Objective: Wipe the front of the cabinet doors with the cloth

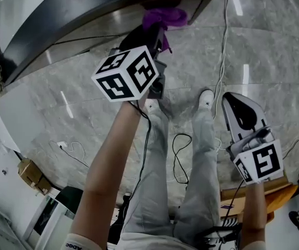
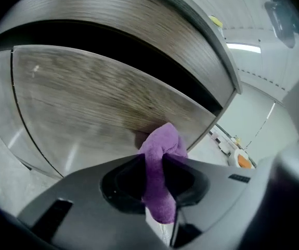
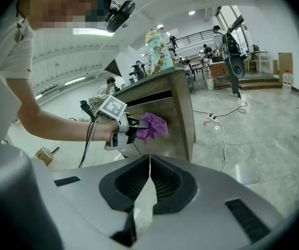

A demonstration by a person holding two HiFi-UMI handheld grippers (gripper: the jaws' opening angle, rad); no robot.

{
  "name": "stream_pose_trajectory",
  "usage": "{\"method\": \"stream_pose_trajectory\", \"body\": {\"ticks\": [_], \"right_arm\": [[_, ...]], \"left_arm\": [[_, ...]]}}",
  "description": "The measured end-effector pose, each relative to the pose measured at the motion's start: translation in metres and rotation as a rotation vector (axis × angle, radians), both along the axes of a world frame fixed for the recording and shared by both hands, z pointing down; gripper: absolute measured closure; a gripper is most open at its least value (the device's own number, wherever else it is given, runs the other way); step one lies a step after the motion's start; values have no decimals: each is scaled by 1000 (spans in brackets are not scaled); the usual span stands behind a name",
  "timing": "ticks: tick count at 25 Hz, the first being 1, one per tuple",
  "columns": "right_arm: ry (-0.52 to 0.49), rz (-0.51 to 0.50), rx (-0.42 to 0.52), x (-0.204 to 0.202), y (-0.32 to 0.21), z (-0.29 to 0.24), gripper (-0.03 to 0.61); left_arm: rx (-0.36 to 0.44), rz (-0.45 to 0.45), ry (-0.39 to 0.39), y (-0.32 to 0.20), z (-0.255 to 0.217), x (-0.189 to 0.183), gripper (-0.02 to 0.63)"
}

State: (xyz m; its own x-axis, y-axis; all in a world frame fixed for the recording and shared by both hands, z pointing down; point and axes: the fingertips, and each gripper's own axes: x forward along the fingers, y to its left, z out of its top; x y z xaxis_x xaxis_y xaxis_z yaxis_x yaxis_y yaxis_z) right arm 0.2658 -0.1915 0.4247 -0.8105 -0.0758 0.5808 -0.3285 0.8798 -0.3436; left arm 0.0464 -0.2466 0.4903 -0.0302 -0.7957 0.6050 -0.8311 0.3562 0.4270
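The left gripper has its jaws closed on a purple cloth. The cloth is bunched between the two fingers, one end sticking out in front of the tips and the other end hanging down behind them. The front end of the cloth is against the wood-grain front of the cabinet door, close to the door's right edge. A thin vertical seam runs down the door front at the far left of the left gripper view. In the right gripper view the arm reaches in from the left and holds the cloth on the upper part of the cabinet front, just beside its corner. A cup stands on the top of the cabinet. The right gripper has its jaws pressed together with nothing between them. In the head view it is low on the person's right side, well apart from the cabinet, with its tips pointing forward over the grey marble floor. A white cable runs across the floor between the cabinet and the person's feet, and a black cable hangs in loops between the legs.
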Motion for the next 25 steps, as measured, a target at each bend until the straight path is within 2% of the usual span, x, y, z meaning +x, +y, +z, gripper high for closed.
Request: {"method": "stream_pose_trajectory", "body": {"ticks": [4, 9, 16, 21, 25], "right_arm": [[-11, -32, -2, -42, 24, 0, 551], [-29, -85, -3, -90, 54, -1, 551], [-29, -132, -2, -123, 81, 0, 551], [-43, -140, -12, -124, 85, 0, 551], [-50, -151, -14, -106, 77, 0, 551]], "left_arm": [[-23, -40, -23, 38, 3, -51, 526], [-51, -135, -24, 90, 10, -114, 526], [-93, -231, -82, 142, 8, -178, 526], [-110, -299, -84, 167, 12, -188, 526], [-128, -260, -79, 162, 21, -149, 526]]}}
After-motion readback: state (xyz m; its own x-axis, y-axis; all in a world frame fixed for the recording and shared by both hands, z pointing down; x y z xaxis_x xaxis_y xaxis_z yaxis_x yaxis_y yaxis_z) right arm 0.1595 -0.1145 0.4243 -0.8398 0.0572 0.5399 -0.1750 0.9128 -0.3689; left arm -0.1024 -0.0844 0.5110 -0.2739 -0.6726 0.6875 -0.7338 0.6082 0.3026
